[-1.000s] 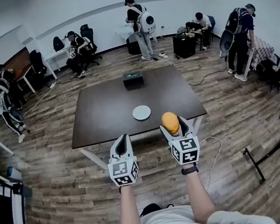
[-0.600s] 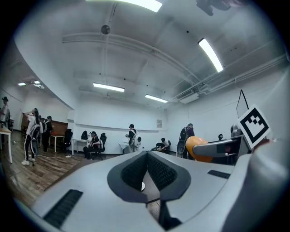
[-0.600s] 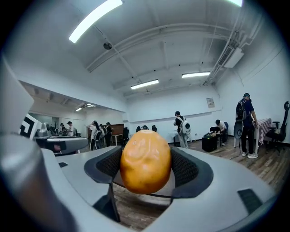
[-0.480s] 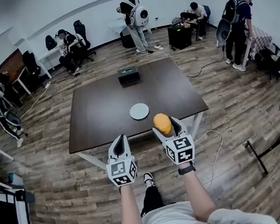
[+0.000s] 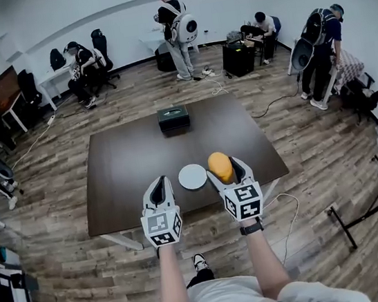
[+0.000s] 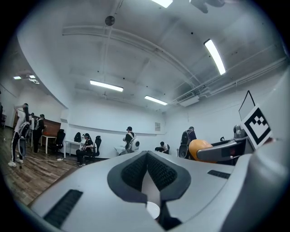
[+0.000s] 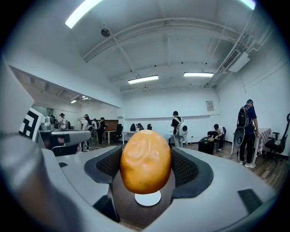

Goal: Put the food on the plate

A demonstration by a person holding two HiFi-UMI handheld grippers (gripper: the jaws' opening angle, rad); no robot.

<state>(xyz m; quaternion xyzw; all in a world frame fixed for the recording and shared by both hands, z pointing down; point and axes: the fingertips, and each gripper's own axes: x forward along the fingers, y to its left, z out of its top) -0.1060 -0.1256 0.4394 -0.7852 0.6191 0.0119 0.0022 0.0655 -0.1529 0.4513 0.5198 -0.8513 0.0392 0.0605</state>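
Observation:
An orange-yellow, potato-shaped piece of food (image 5: 220,166) (image 7: 146,161) sits between the pads of my right gripper (image 5: 224,170) (image 7: 146,164), which is shut on it and holds it level above the near part of the dark brown table (image 5: 122,170). The small white plate (image 5: 192,176) lies on the table just left of the food, between my two grippers, and shows under the food (image 7: 147,198) in the right gripper view. My left gripper (image 5: 159,194) (image 6: 146,158) hovers left of the plate, its jaws meeting at the tips with nothing between them.
A black box (image 5: 173,117) stands at the table's far edge. Several people stand or sit along the far walls and at the right, among desks and chairs. A cable (image 5: 290,202) trails on the wooden floor by the table's right near leg.
Both grippers have moved forward from over the floor to over the table's near edge. The plate now lies between them. The food has stayed in the right gripper.

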